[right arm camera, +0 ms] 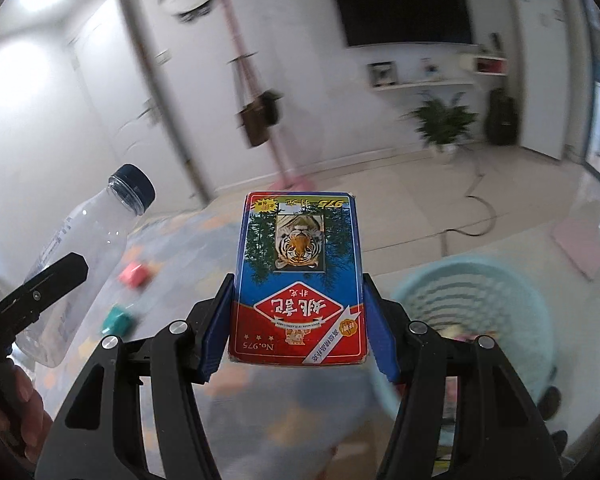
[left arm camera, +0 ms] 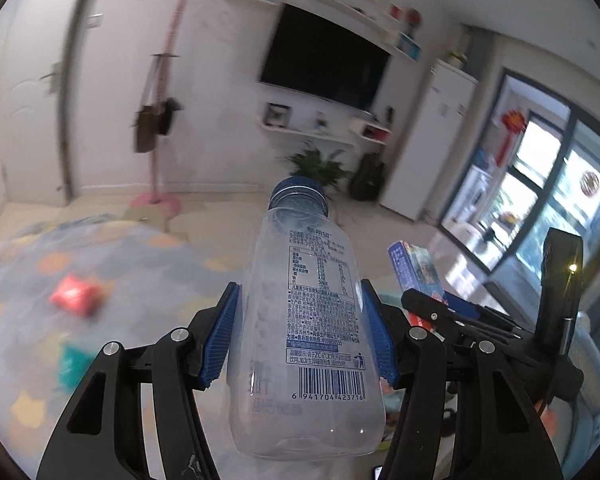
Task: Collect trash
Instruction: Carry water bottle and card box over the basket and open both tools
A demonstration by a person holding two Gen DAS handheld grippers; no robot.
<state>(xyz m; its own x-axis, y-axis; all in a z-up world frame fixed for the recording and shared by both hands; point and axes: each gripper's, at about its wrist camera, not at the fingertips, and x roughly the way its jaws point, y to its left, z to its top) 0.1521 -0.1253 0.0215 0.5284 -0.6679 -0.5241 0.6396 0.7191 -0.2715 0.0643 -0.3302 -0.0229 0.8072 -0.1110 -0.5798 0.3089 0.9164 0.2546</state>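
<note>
With the left gripper [left arm camera: 300,332] clamped on the bottle [left arm camera: 306,328] and the right gripper [right arm camera: 298,320] on the card box [right arm camera: 298,280] — both lifted above the floor — bring each over the basket [right arm camera: 508,280] at right before letting go.

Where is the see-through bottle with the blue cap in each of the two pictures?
Left wrist view: the bottle fills the middle, gripped between the left gripper fingers, cap pointing away.
Right wrist view: the bottle is at the far left edge, tilted, cap toward the top.
Shared landmark: the black TV on the wall, seen in the right wrist view too.
</note>
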